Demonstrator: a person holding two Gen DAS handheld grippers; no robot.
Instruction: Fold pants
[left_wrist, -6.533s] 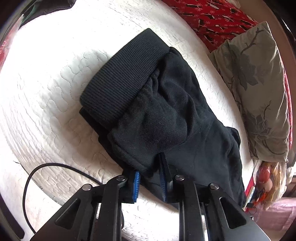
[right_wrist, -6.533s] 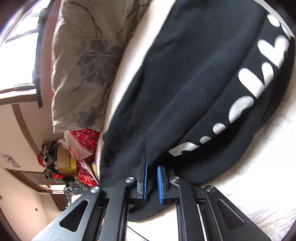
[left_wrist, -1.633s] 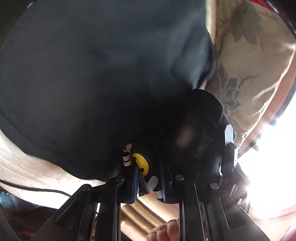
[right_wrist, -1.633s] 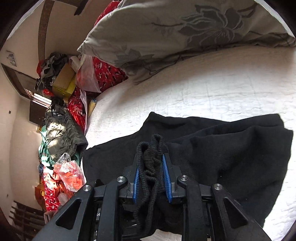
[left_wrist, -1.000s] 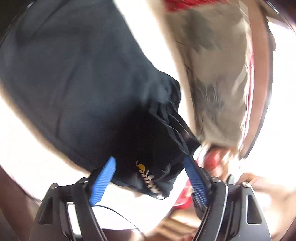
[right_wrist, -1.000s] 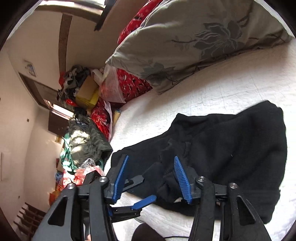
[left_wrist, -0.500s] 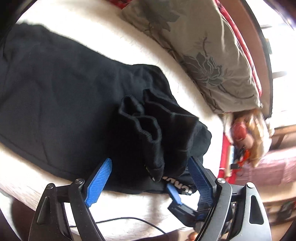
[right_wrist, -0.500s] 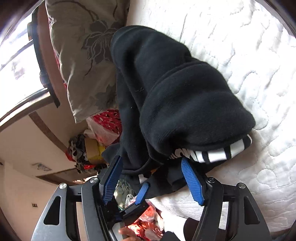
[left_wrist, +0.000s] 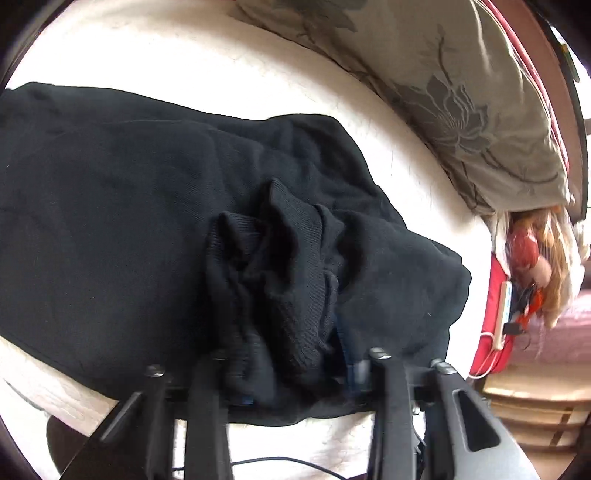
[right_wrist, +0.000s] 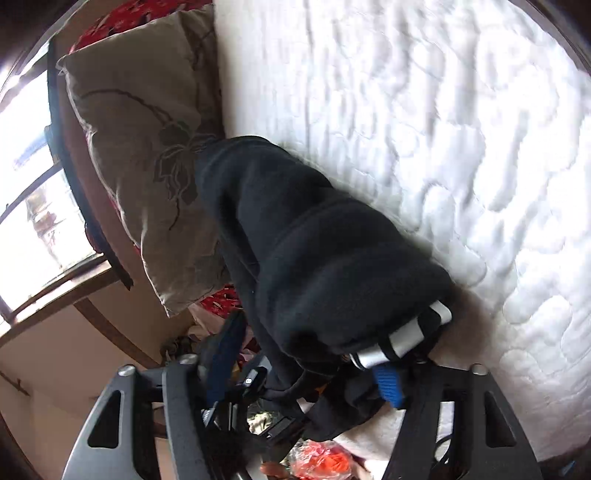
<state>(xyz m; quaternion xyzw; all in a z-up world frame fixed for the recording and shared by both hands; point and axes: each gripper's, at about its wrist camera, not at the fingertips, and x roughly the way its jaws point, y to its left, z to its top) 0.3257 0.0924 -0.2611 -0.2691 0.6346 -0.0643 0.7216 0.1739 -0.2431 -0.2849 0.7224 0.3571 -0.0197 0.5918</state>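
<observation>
The black pants (left_wrist: 110, 221) lie folded on the white quilted bed (left_wrist: 184, 55). A bunched ribbed cuff (left_wrist: 288, 266) sits on top at the near edge. My left gripper (left_wrist: 288, 369) has its jaws around that bunch of fabric, the blue pads mostly hidden by cloth. In the right wrist view the folded pants (right_wrist: 314, 251) show white lettering (right_wrist: 402, 339) at the near edge. My right gripper (right_wrist: 306, 373) is open wide, with its blue pads (right_wrist: 388, 384) astride the near end of the pants.
A beige floral pillow (left_wrist: 461, 92) lies beyond the pants, also seen in the right wrist view (right_wrist: 140, 147). Red bags and clutter (left_wrist: 517, 277) sit off the bed's right edge. A black cable (left_wrist: 295, 465) runs under the left gripper. A window (right_wrist: 26, 147) is at left.
Both grippers let go of the pants after laying the fold down, then opened wide. Since half a second ago the left jaws have moved in around the bunched cuff.
</observation>
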